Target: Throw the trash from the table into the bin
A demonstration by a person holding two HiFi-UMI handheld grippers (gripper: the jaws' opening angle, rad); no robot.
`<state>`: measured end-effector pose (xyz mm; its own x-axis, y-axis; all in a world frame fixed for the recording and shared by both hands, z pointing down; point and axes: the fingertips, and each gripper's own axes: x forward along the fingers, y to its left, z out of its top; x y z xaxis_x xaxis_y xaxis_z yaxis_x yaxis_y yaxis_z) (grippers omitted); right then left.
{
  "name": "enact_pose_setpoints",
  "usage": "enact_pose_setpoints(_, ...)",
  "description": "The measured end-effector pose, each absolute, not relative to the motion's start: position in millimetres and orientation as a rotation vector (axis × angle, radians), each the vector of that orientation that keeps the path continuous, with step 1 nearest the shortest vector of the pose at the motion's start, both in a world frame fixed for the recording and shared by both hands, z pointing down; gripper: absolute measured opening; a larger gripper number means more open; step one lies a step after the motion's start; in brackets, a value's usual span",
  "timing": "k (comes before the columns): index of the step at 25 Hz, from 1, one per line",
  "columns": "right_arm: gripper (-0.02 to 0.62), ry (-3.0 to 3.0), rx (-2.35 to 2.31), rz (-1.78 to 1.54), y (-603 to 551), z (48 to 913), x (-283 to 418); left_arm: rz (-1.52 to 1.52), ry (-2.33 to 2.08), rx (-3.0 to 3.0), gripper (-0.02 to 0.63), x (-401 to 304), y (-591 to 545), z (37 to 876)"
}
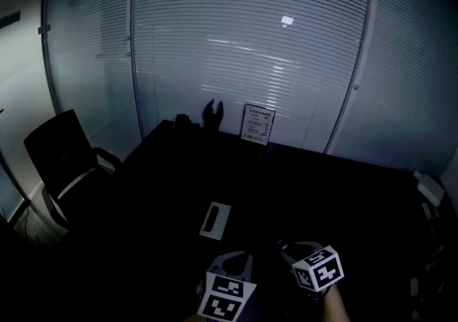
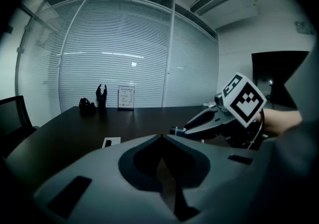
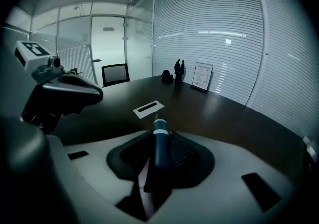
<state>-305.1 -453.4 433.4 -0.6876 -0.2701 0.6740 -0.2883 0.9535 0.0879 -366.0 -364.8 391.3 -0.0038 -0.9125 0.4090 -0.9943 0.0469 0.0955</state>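
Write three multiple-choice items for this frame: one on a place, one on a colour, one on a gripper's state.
1. Where does the framed certificate stand?
A. on the floor
B. at the table's far edge, by the glass wall
C. on a shelf

2. What colour is the flat card lying on the table?
A. white
B. red
C. black

3. What is the right gripper doing?
A. standing open and empty
B. gripping the flat card
C. shut on a dark tube with a pale band

Key: B, the head view shows it propped at the far edge before the blinds; A, it shows pale against the dark tabletop; C, the right gripper view shows the tube clamped between its jaws.
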Motion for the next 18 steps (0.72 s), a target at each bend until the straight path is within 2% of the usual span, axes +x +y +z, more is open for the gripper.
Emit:
enact_pose_setpoints(7,0.118,-2.395,0.556,-0.002,-374.8,380.0,-230.3,0.331,-1.895,2.101,0.000,-305.8,-313.6,359.3)
enact_pose_setpoints(18,0.118,-2.354,0.912,0.043,-275.2,343.6,-63.7,0.395,-1.601,2.425,0.000,-151.8,-260.0,343.6)
